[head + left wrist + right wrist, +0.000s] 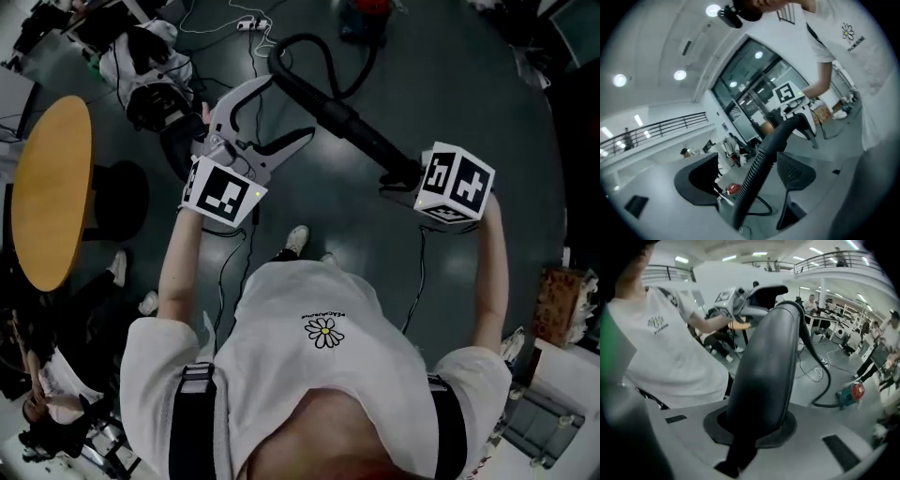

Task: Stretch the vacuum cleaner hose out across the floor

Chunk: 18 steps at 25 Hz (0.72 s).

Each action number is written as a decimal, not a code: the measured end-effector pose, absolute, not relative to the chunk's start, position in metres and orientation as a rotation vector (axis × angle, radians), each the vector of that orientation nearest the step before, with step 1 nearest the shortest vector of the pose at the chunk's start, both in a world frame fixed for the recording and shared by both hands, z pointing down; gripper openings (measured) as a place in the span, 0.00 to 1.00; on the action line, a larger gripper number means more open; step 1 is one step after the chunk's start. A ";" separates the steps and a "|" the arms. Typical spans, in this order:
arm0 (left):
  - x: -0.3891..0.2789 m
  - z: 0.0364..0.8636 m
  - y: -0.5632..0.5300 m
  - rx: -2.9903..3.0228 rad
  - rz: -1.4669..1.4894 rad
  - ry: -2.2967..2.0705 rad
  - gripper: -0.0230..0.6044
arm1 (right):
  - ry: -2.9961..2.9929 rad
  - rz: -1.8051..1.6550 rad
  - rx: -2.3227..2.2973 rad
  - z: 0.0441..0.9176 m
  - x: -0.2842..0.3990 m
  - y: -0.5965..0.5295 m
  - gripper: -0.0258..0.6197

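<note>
Hose point(347, 117) being held up off the floor

Right gripper point(398, 178) is clamping the hose's rigid end — anchoring it for the pull. Left gripper point(289, 108) is gaping fully, ribbed section passing between its jaws ungripped — probably lining up a second hold.

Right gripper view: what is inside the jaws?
The stiff black end of the hose is clamped in the right gripper. Whatever lies beneath it is covered.

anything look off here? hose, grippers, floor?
Nothing is damaged or spilled. One oddity: the hose is up in the air and curls back on itself instead of lying straight. The right gripper clamps its rigid end. The left gripper is wide open around the ribbed part, not gripping.
</note>
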<state>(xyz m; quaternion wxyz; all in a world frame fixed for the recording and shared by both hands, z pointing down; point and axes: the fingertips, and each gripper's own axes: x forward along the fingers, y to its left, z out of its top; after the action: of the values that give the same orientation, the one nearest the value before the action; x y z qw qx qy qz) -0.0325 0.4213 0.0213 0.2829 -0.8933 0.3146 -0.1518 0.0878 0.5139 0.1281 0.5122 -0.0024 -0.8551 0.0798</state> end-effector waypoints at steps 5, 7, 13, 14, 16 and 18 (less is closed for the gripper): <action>0.011 0.037 0.464 -2.566 -0.530 0.359 0.63 | -1.798 -0.117 0.010 0.127 0.145 0.521 0.14; 0.026 0.040 0.489 -2.642 -0.596 0.158 0.63 | -1.722 -0.241 -0.016 0.120 0.159 0.525 0.15; 0.071 0.080 0.526 -2.658 -0.889 -0.114 0.63 | -1.603 -0.468 0.074 0.089 0.165 0.525 0.15; 0.074 0.095 0.529 -2.574 -0.997 -0.116 0.63 | -1.584 -0.481 0.105 0.085 0.167 0.523 0.15; 0.076 0.117 0.549 -2.520 -1.162 -0.241 0.61 | -1.541 -0.517 0.132 0.084 0.174 0.524 0.15; 0.080 0.126 0.583 -2.598 -1.210 -0.434 0.31 | -1.510 -0.585 0.139 0.087 0.178 0.531 0.15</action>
<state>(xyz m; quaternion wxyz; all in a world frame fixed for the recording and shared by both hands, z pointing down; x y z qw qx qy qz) 0.0800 0.5825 0.1256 0.1214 -0.8897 -0.1486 -0.4143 0.1775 0.5305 0.0868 0.6876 0.0622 -0.6745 -0.2614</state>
